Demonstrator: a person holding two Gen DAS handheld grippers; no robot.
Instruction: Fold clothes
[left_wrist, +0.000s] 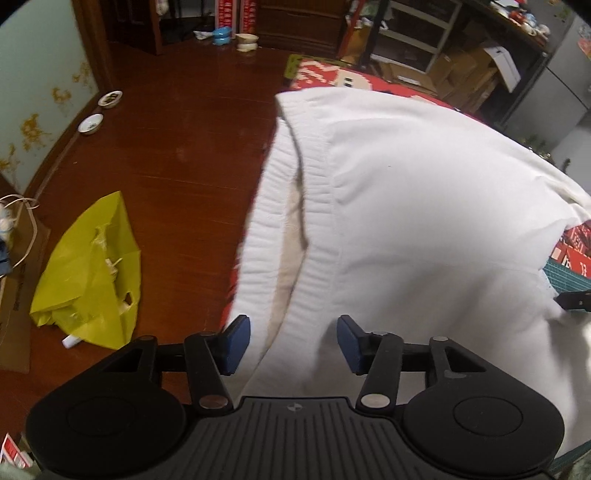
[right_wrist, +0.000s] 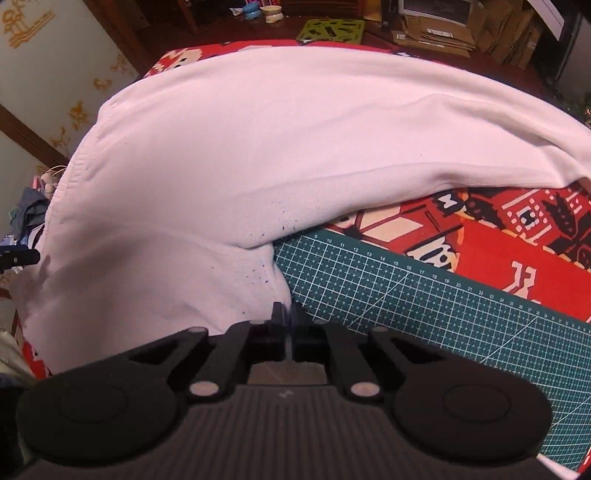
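White sweatshirt (right_wrist: 258, 155): spread over red patterned cloth (right_wrist: 517, 236) and green cutting mat (right_wrist: 424, 295). Right gripper (right_wrist: 287, 314): clamped on its edge. Left gripper (left_wrist: 293, 343): jaws apart, straddling ribbed hem (left_wrist: 314, 206).

Both wrist cameras look steeply down, close over the same white garment (left_wrist: 424, 206) from opposite ends.

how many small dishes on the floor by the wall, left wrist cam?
2. One dish with a dark pattern sits farther along the wall; the other dish lies just nearer the camera beside it. More may be hidden outside the view.
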